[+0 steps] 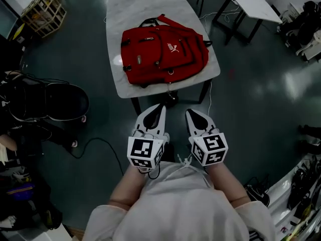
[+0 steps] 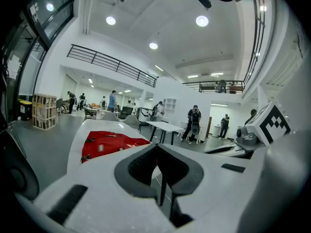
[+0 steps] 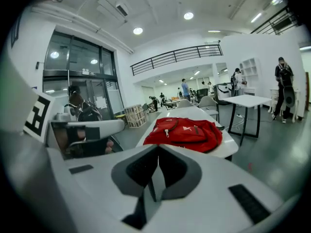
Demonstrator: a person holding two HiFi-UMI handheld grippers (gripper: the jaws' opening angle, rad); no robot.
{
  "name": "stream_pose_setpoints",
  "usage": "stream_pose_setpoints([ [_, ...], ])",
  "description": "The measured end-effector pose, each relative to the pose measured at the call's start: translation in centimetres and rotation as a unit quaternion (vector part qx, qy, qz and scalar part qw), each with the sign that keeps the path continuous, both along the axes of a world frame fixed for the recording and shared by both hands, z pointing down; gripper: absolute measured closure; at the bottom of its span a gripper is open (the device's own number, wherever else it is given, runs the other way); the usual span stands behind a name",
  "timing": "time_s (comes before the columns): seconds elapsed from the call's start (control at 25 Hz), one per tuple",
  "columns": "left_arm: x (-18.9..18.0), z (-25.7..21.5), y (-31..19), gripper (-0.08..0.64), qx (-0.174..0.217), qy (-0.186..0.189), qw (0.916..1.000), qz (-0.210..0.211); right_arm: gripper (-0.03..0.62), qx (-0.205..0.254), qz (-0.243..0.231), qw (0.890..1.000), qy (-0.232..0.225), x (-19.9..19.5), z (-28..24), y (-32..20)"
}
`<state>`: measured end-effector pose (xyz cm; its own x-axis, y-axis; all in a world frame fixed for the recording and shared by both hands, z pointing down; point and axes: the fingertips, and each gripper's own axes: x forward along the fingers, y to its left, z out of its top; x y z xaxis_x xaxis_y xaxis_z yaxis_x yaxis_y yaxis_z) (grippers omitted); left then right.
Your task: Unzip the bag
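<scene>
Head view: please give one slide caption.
Left gripper and right gripper, shut, short of the red backpack on the table.

White left gripper [image 1: 160, 106], right gripper [image 1: 189, 112]; black-white marker cubes [image 1: 146, 153]; pale shirt [image 1: 175, 205].

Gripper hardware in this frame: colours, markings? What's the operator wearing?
Left gripper and right gripper match: white tapered shells with dark grey inner pads. Each carries a cube of black-and-white square markers at its rear: left cube, right cube. The person wears a pale top with a drawstring.
</scene>
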<state>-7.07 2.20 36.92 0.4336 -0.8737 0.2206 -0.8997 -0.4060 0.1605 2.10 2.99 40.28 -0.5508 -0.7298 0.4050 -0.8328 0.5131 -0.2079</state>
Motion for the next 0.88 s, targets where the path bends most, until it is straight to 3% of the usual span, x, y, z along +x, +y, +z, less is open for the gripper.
stream_pose_setpoints([
  [0.24,-3.6,1.4,-6.6,0.54,-0.03,0.002,0.9994,0.019,0.565,-0.028,0.014,0.999,0.009,-3.5,1.2,-6.0],
  [0.52,-6.3,7.0,-10.7,0.54,-0.079,0.005,0.9969,0.0,0.565,-0.074,0.006,0.996,0.045,-5.6,5.8,-10.6],
  [0.88,-7.3,14.9,-13.6,0.54,-0.175,0.026,0.9839,-0.026,0.561,-0.171,-0.029,0.981,0.088,-6.5,14.0,-13.6],
])
